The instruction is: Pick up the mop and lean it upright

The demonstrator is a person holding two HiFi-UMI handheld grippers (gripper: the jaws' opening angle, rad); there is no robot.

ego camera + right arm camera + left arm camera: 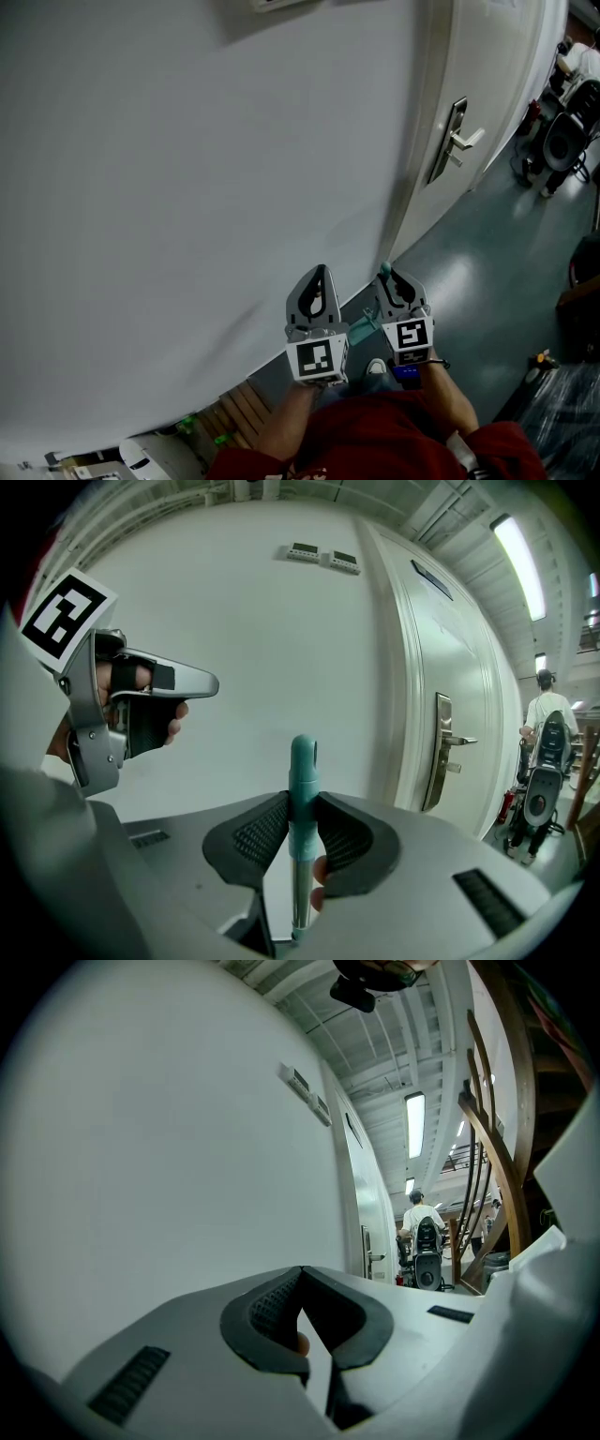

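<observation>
The mop's teal handle end (302,761) stands upright between the pads of my right gripper (302,819), which is shut on it. Its metal shaft runs down below the jaws. In the head view only the teal tip (383,271) shows above the right gripper (391,278), close to the white wall (187,187). The mop head is hidden. My left gripper (319,275) is held beside it on the left, level and facing the wall. Its jaws (300,1288) are shut with nothing in them. It also shows in the right gripper view (131,700).
A white door (478,84) with a metal lever handle (457,141) is just right of the wall. Dark green floor (487,272) stretches to the right. A person with a wheeled chair (544,761) is down the corridor. Wooden slats (242,410) lie at the wall's foot.
</observation>
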